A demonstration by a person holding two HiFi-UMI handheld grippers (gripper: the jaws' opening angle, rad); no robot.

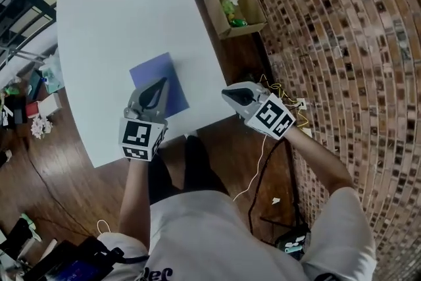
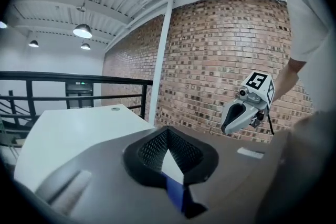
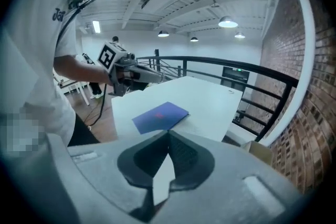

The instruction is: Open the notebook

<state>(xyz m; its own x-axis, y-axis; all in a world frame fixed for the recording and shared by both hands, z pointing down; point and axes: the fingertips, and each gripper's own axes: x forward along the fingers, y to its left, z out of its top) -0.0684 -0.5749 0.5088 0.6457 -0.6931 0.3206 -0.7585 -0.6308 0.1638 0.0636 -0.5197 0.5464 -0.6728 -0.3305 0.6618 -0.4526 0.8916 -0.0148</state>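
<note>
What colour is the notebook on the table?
The notebook is blue-violet; right gripper view shows it best.

One flat blue rectangular notebook (image 1: 158,83) is lying on one white rounded-corner table (image 1: 125,16). Two grey plastic two-jaw grippers are showing, the left gripper (image 1: 162,81) and the right gripper (image 1: 225,93). One open brown cardboard box (image 1: 214,10) is sitting on the wooden floor (image 1: 59,161).

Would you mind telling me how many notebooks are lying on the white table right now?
1. A closed blue notebook lies on the white table near its front edge, partly covered in the head view by the left gripper. No other shows.
</note>
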